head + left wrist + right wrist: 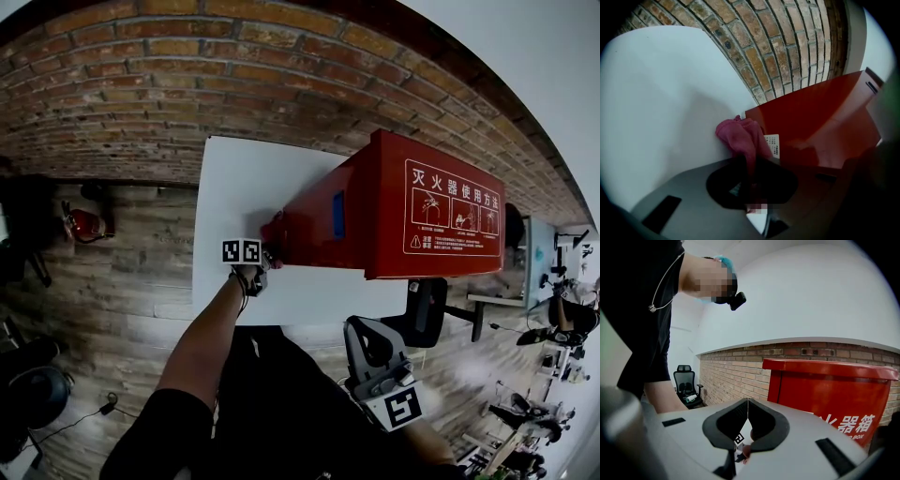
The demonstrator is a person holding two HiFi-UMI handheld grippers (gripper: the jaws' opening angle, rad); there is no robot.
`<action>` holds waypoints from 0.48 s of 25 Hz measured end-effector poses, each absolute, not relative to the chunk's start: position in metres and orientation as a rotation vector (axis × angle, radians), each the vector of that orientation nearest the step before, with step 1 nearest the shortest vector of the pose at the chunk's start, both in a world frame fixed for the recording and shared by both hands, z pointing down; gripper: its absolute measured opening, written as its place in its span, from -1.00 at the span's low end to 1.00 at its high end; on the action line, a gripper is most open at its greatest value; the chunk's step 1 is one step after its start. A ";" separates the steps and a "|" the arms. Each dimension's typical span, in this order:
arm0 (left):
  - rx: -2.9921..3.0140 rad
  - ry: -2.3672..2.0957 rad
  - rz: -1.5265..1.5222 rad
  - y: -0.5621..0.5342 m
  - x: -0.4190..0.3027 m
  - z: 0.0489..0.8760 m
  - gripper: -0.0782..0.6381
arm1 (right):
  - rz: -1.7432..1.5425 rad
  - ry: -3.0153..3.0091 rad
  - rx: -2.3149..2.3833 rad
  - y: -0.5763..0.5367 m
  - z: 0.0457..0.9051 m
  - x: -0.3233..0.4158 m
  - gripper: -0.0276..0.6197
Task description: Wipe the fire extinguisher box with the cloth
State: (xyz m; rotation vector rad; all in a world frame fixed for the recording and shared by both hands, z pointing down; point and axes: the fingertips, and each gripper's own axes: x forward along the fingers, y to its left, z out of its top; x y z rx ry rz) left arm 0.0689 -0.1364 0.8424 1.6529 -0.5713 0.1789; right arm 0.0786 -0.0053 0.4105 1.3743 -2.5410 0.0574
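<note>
The left gripper (749, 176) grips the pink cloth (740, 137) at the fire extinguisher box's (412, 225) corner, clear only in its own view. At five o'clock, the right gripper (361, 330) hangs clenched and empty.

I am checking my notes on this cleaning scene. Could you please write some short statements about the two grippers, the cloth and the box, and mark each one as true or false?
1. The left gripper is shut on a pink cloth. True.
2. The right gripper holds a second cloth. False: its jaws are together, with nothing between them.
3. The fire extinguisher box is blue. False: it is red.
4. The box stands against a brick wall. True.
5. The cloth is at the box's edge, beside a white panel. True.
</note>
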 end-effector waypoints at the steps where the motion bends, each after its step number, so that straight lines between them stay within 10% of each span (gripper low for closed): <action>1: 1.648 -0.571 0.176 -0.135 0.069 0.842 -0.58 | 0.058 -2.543 1.374 -0.005 0.411 0.078 -0.85; 12: 1.641 -0.537 0.107 -0.128 0.068 0.820 -0.58 | 0.070 -2.569 1.364 -0.006 0.410 0.075 -0.85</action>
